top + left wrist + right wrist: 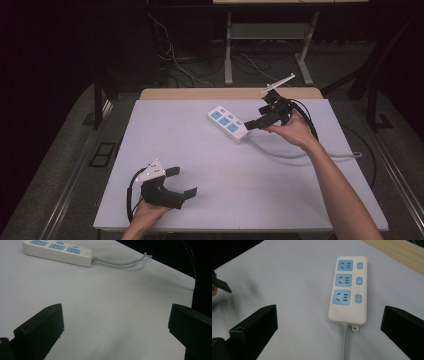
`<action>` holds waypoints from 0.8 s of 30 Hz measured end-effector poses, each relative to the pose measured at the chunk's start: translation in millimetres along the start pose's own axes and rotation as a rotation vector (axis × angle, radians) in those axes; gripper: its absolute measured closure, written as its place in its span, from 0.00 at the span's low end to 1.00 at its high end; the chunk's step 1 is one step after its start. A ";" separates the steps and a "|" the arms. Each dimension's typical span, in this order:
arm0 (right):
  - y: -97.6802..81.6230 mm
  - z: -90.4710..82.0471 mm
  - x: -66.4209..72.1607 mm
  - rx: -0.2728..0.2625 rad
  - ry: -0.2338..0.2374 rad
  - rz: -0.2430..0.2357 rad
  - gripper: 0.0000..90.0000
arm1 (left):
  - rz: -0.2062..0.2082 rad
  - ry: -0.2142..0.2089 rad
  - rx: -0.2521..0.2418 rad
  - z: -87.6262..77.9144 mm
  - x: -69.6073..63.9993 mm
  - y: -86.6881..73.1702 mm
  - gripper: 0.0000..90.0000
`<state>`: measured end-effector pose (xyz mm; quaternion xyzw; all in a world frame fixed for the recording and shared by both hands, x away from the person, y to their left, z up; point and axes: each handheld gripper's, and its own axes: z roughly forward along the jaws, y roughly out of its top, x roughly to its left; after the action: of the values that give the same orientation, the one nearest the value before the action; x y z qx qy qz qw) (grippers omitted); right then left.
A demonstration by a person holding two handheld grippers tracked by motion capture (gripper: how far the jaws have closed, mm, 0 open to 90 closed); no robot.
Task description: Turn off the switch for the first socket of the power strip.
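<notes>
From above, my left tongs [181,181] rest wide open near me; my right tongs [251,123] reach the white power strip [229,123]. My left tongs' view: strip far off. My right tongs' view: spread wide, strip between them, untouched.

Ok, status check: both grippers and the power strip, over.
Left gripper open, low near the table's front edge. Right gripper open, hovering at the cord end of the power strip, not touching. Strip flat on the table, sockets empty. Nothing between.
</notes>
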<state>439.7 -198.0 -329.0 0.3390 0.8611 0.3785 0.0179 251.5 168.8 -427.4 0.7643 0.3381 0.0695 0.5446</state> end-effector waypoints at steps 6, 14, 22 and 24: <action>10.5 4.7 -7.5 -0.015 -0.013 0.027 0.01 | 0.002 -0.002 0.000 -0.2 -0.4 0.1 0.00; 15.1 9.2 -19.1 -0.053 -0.022 0.073 0.01 | 0.003 -0.004 -0.001 -1.2 0.2 0.2 0.00; 14.8 16.3 -27.1 -0.057 -0.046 0.083 0.03 | 0.003 -0.002 -0.001 -1.0 0.4 0.2 0.00; 14.7 19.5 -28.8 -0.068 -0.056 0.077 0.17 | 0.004 -0.002 0.000 -1.1 0.2 0.2 0.00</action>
<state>475.8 -195.7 -339.6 0.3815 0.8332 0.3985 0.0388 251.2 169.8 -426.8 0.7651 0.3360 0.0701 0.5448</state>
